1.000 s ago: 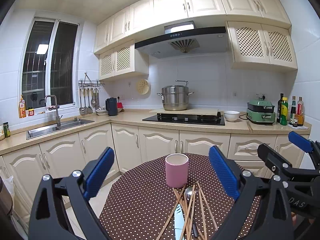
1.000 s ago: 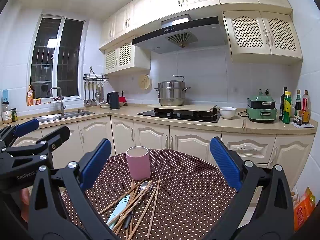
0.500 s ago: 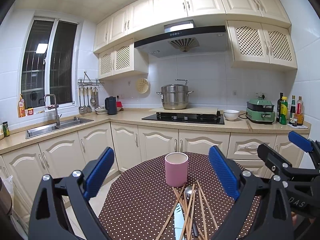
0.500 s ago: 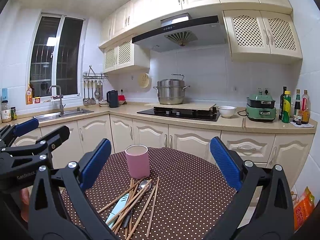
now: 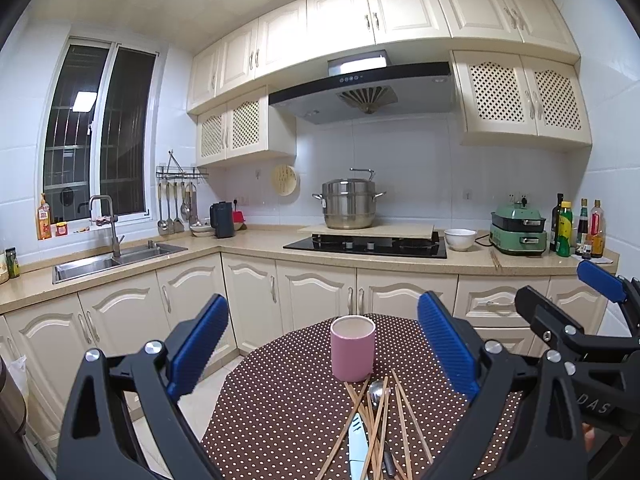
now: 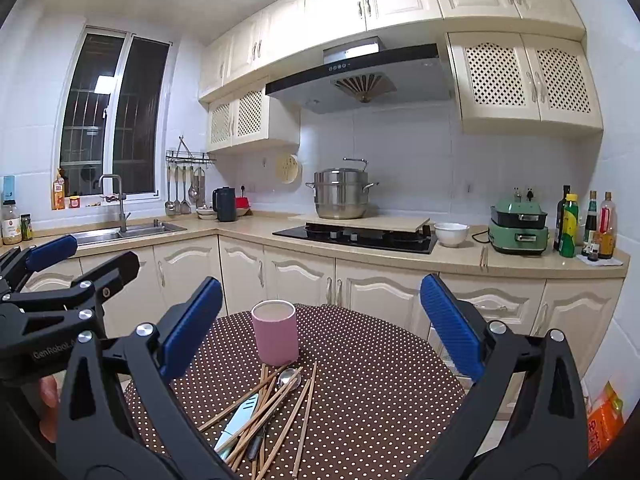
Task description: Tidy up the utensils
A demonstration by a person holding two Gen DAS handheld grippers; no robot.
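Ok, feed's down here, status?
Left gripper open, right gripper open, both empty. Utensils heaped loose on table beside pink cup. Nothing in the way.

Behind: tall lidded stainless-steel stockpot [image 5: 349, 204] on beige board, small white ceramic bowl [image 5: 460, 239] beside black glass hob [image 5: 366, 245], mint-green electric cooker [image 5: 518, 231], steel double sink [image 5: 116, 258] under window.

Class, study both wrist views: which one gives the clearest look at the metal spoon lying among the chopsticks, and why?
The right wrist view. There the spoon shows its whole bowl, with chopsticks crossing only its handle. In the left wrist view the spoon lies behind crossing chopsticks, so only part of the bowl shows near the pink cup.
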